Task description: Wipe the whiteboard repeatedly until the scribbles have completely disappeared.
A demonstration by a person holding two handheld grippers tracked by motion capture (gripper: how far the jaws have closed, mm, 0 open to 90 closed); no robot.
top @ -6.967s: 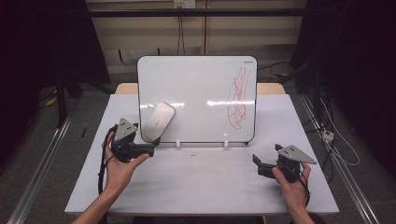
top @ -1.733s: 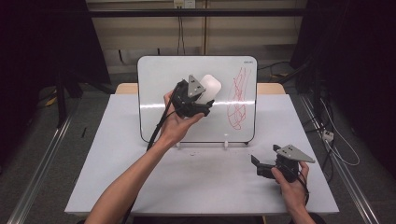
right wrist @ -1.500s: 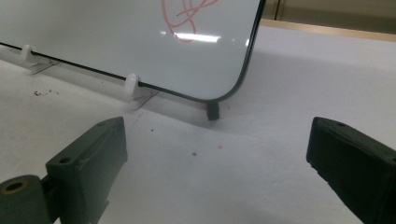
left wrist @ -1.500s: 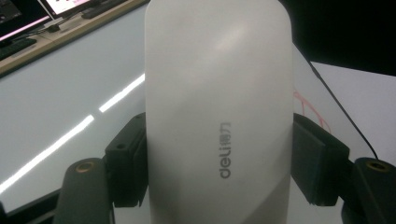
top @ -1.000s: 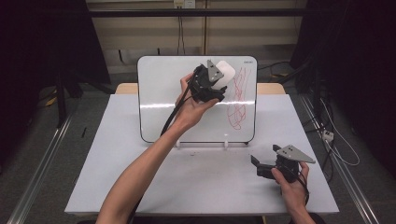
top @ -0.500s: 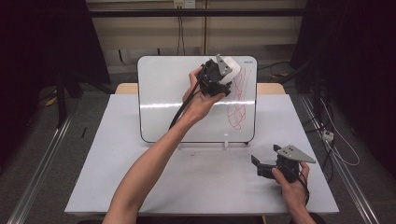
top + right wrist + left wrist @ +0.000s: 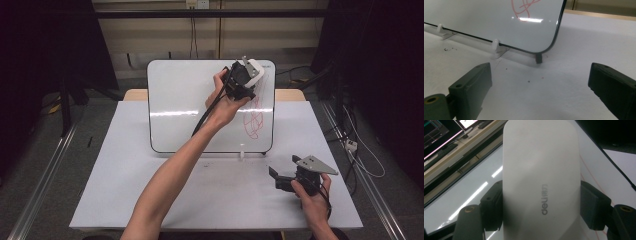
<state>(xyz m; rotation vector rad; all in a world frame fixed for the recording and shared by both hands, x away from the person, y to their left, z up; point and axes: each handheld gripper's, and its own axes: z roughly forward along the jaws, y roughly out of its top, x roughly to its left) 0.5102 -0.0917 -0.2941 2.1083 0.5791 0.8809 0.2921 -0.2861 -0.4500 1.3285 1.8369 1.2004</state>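
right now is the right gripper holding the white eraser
No, the right gripper has open, empty jaws above the table; the white eraser is clamped in the left gripper.

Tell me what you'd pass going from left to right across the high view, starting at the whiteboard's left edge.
Whiteboard → left gripper holding the white eraser → red scribble → right gripper, open, down on the table.
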